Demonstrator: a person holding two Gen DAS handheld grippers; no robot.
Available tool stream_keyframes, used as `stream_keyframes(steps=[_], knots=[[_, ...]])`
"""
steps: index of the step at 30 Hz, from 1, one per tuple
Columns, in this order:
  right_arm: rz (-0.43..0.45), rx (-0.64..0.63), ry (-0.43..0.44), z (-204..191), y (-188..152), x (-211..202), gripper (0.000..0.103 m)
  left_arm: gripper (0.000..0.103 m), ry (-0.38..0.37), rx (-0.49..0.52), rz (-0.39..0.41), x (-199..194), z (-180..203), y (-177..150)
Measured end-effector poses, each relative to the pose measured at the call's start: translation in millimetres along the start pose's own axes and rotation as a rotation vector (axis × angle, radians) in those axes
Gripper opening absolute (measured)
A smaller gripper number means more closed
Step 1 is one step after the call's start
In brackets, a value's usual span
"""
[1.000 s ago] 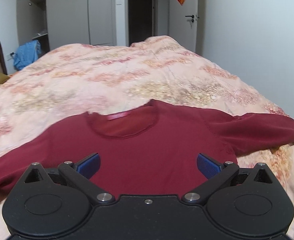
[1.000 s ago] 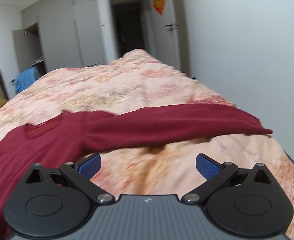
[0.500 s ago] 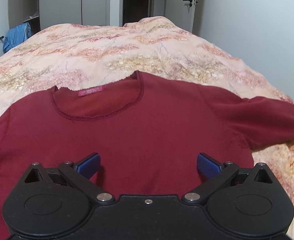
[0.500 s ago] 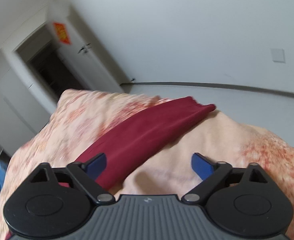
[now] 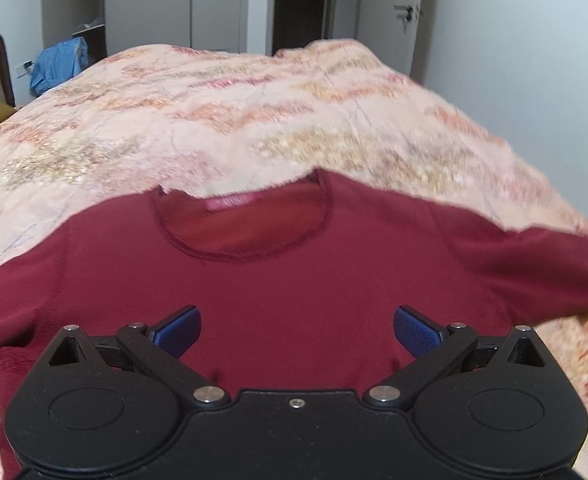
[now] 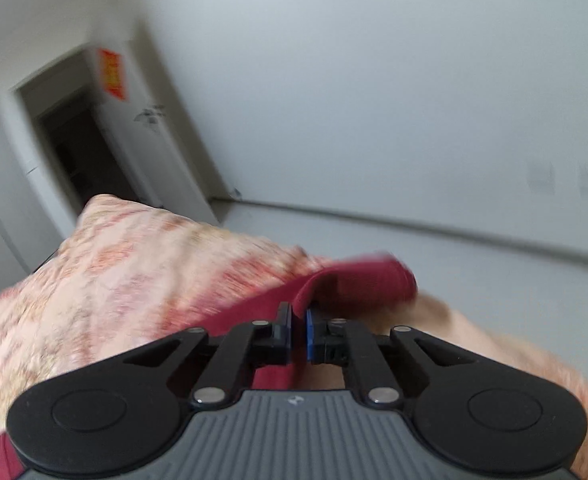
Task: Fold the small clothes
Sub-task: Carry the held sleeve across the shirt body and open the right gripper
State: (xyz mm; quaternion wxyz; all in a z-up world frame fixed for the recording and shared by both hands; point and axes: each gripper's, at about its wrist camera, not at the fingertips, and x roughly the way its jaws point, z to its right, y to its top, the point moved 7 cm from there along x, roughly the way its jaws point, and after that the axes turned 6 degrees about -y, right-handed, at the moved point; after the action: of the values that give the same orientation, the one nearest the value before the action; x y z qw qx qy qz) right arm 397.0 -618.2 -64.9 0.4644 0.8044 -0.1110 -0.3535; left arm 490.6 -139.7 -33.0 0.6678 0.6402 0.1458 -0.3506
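Note:
A dark red long-sleeved top (image 5: 285, 284) lies face up on the bed, its round neckline and pink label away from me and its sleeves spread to either side. My left gripper (image 5: 297, 330) hovers over the chest of the top with its blue pads wide apart and nothing between them. In the right wrist view my right gripper (image 6: 298, 334) is shut on the red sleeve (image 6: 358, 284) near its cuff, at the bed's edge. The sleeve cloth bunches up just beyond the pads.
The floral peach quilt (image 5: 253, 120) covers the whole bed. A white wall (image 6: 374, 100) and bare floor (image 6: 474, 276) lie past the bed's right edge. A dark doorway (image 5: 298, 4), a white door and wardrobes stand at the far end, with a blue garment (image 5: 57, 64) at far left.
My right gripper swung right along the sleeve to its end, rolled, and its jaws went from wide open to shut on the cloth. My left gripper shifted a little over the top's chest, still open.

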Motion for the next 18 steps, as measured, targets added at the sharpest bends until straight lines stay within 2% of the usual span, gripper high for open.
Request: stream_keyframes(steps=[5, 10, 14, 18], knots=[[0.195, -0.304, 0.128, -85, 14, -46, 0.007, 0.102, 0.018, -0.039, 0.04, -24, -22, 10], [0.341, -0.619, 0.324, -196, -6, -102, 0.007, 0.102, 0.064, -0.108, 0.093, -54, -58, 22], [0.353, -0.864, 0.543, -280, -57, -149, 0.007, 0.102, 0.087, -0.166, 0.144, -77, -92, 26], [0.352, -1.143, 0.66, -342, -135, -185, 0.007, 0.102, 0.121, -0.191, 0.162, -92, -119, 20]])
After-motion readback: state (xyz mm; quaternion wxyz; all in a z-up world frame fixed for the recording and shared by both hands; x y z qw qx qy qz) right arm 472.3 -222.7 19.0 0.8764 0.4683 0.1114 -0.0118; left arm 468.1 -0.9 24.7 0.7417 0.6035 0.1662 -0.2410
